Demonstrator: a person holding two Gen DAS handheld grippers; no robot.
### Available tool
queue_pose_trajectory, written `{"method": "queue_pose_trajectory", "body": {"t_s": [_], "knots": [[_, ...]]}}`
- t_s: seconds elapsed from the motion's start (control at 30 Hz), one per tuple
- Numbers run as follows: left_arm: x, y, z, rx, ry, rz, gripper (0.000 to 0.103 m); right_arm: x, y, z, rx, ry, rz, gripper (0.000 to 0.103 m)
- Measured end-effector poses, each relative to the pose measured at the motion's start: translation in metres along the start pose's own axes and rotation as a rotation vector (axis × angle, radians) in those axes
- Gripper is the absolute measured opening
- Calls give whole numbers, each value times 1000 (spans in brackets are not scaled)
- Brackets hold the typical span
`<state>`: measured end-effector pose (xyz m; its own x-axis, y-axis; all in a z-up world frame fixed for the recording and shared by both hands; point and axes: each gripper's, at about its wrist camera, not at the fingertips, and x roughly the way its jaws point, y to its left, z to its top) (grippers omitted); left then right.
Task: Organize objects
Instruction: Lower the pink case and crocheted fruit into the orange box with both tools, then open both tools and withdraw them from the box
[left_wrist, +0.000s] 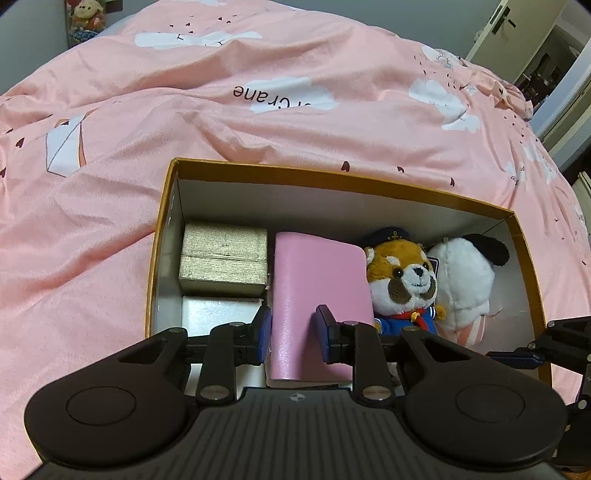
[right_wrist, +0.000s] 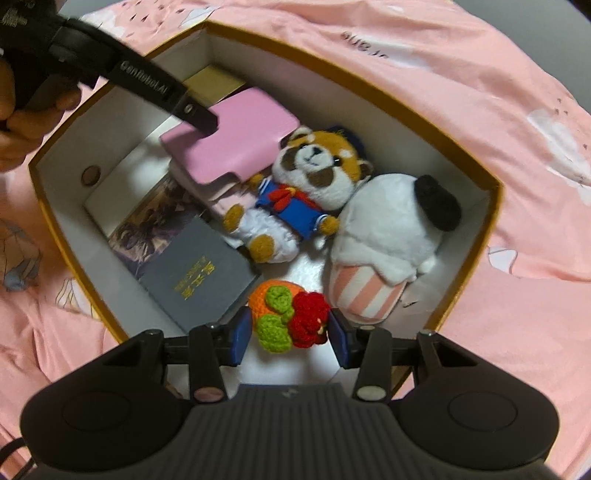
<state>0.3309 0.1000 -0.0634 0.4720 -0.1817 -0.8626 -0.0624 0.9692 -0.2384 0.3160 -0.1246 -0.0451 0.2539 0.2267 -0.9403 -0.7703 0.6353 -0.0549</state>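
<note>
A yellow box (right_wrist: 476, 236) sits on the bed. Inside lie a pink wallet (right_wrist: 236, 144), a fox toy (right_wrist: 314, 173), a white plush (right_wrist: 388, 236) and a yarn fruit (right_wrist: 284, 314).

Bed (left_wrist: 258, 122) covered by pink duvet, rumpled, printed with white clouds, small dark hearts, lettering "Crane"; open cardboard box (left_wrist: 343, 179), orange-brown outside, white inside, set directly on duvet; box rim seen in both views; plush toy (left_wrist: 86, 16) seen at far left edge of bed, blurred.

Box (right_wrist: 469, 236) on bedspread (left_wrist: 258, 122), wallet (right_wrist: 236, 144) left of fox plush (right_wrist: 314, 173), dog plush (right_wrist: 388, 236) right
</note>
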Motion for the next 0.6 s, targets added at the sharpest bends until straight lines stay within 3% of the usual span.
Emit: {"method": "queue_pose_trajectory", "body": {"t_s": [0.2, 0.3, 0.6], "knots": [[-33, -9, -13, 53, -108, 4, 29, 2, 4, 3, -45, 44, -3, 47], [-49, -20, -22, 95, -109, -52, 29, 2, 3, 2, -41, 50, -4, 48], [-73, -52, -54, 188, -85, -128, 29, -9, 3, -5, 35, 29, 72, 49]]}}
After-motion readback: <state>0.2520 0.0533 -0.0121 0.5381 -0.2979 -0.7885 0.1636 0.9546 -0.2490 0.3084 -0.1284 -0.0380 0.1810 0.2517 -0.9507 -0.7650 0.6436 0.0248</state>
